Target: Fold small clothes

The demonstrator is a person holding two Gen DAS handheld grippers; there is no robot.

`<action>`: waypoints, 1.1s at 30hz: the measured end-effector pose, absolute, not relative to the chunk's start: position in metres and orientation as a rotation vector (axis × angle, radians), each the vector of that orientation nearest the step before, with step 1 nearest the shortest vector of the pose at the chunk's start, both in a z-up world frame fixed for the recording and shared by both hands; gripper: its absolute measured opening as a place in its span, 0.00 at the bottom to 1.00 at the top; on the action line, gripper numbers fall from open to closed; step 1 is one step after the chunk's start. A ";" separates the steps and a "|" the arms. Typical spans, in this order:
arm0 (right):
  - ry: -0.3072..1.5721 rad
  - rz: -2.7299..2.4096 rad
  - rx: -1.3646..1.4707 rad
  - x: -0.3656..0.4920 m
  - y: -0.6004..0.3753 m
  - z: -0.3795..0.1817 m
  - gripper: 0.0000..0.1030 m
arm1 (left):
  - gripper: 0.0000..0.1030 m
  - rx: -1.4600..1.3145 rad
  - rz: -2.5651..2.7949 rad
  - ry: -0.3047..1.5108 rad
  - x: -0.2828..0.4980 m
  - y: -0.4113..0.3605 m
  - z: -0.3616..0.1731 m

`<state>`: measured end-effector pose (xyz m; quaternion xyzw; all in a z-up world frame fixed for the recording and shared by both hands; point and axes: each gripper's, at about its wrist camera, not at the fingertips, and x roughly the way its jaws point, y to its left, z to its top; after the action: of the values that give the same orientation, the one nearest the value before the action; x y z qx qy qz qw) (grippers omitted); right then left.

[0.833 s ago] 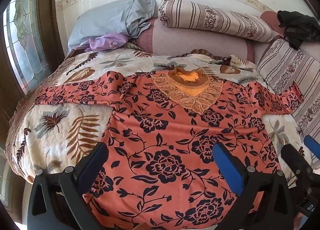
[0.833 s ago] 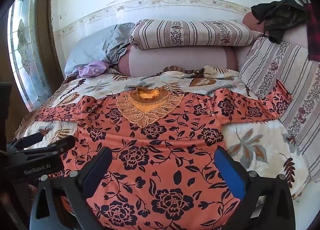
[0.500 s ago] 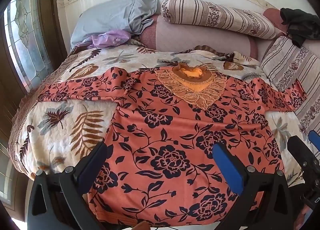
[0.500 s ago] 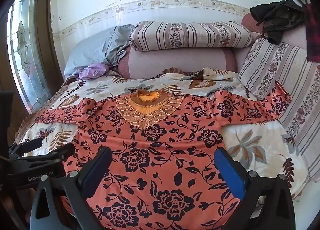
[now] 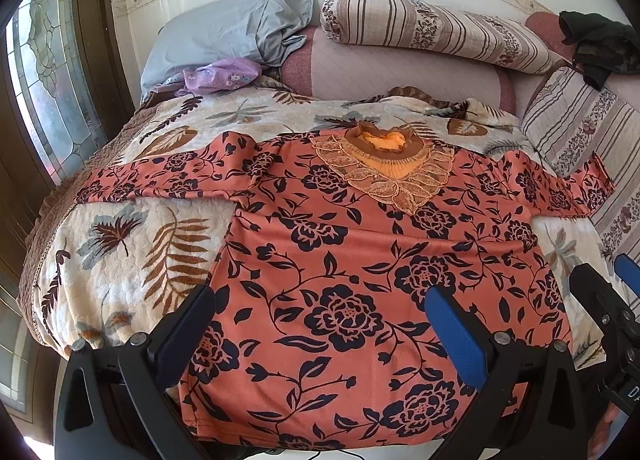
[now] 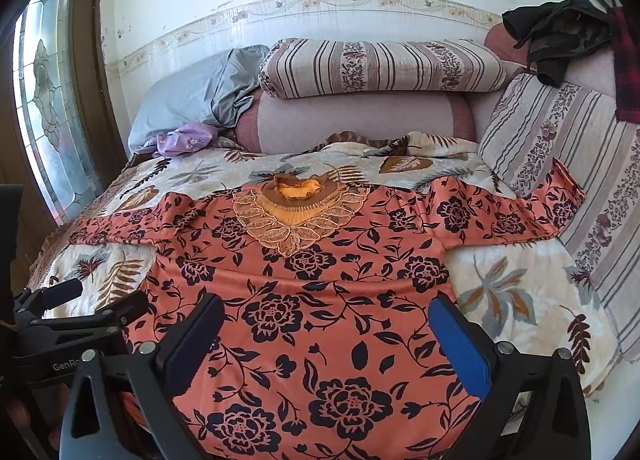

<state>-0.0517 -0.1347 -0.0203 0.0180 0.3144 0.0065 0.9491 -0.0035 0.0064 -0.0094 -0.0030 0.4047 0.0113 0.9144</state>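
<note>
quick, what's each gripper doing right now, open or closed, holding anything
left gripper: open, holding nothing, above the orange floral top.
right gripper: open, holding nothing, also above the top.

left wrist: bed foot, facing headboard | right wrist: same | shared: blouse (image 5: 360,260)

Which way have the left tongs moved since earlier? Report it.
Yes, the left tongs drew slightly back from the pillow: the hem of the shirt, earlier cut off, now shows.

Leaf-print quilted bed (image 5: 132,244), orange floral top (image 5: 352,260) spread flat, lilac garment (image 5: 220,74), grey pillow (image 5: 228,32)
</note>
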 end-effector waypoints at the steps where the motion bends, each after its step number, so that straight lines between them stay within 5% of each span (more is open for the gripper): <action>1: 0.642 0.013 0.036 -0.051 -0.134 -0.021 1.00 | 1.00 -0.005 0.024 0.833 -0.003 0.006 -0.009; 33: 0.655 0.017 0.047 -0.048 -0.135 -0.026 1.00 | 1.00 0.014 0.027 0.827 -0.005 0.005 -0.009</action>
<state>-0.0481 -0.1352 -0.0260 0.0229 0.3214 0.0084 0.9466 -0.0045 0.0047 -0.0094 0.0067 0.4019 0.0132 0.9156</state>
